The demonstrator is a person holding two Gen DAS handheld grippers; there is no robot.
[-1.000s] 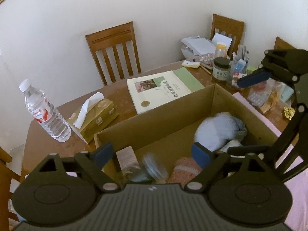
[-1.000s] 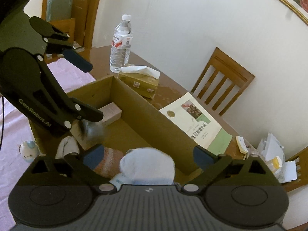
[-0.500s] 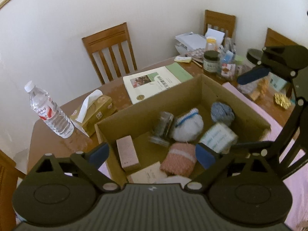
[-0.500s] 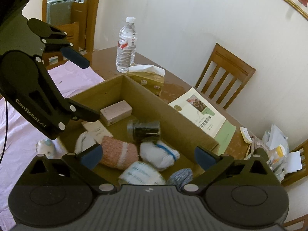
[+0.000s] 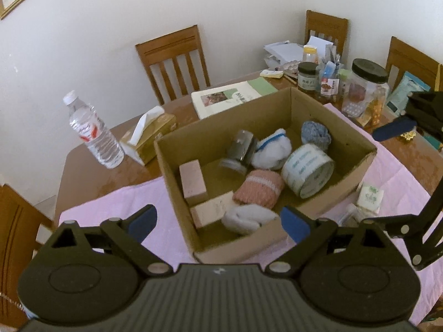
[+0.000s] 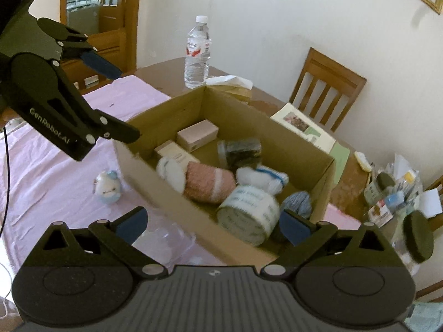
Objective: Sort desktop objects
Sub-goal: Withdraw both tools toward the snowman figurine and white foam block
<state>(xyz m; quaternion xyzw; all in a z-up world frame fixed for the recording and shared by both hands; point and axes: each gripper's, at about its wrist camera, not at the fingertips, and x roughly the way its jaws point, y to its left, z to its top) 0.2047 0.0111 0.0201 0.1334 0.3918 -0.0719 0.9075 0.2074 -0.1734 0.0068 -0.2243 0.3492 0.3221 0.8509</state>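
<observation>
The counter [image 5: 83, 171] carries a pink cloth [image 6: 49, 171], and on that cloth sits my landmark, the open cardboard box [image 5: 357, 171]. Everything else I place against it.

Behind the box lies a white and green booklet [image 5: 221, 96], nearly touching its far wall. At the box's far left corner stands a tissue box [image 5: 155, 135], and just beyond that an upright water bottle [image 5: 92, 132]. Past the far right corner a big dark-lidded jar [image 5: 365, 88] stands among smaller jars and papers.

Inside the box, a fat roll of printed tape [image 5: 307, 170] leans on the right side, with a pink knitted roll [image 5: 259, 188] touching it toward the middle. A white bundle with a blue band [image 5: 272, 149] lies behind these, a tipped jar [image 5: 239, 150] beside it, a blue-grey yarn ball [image 5: 315, 132] in the far right corner. Two pale pink cartons [image 5: 192, 182] sit along the left wall, a white fluffy piece [image 5: 243, 220] at the near wall.

Outside the box, a small blue and white plush [image 6: 108, 186] rests on the cloth near its left side.

My left gripper [image 5: 218, 221] hovers above the box's near left corner, fingers spread apart with nothing between them. My right gripper [image 6: 211, 225] hovers over the near right side, fingers wide apart and likewise empty
</observation>
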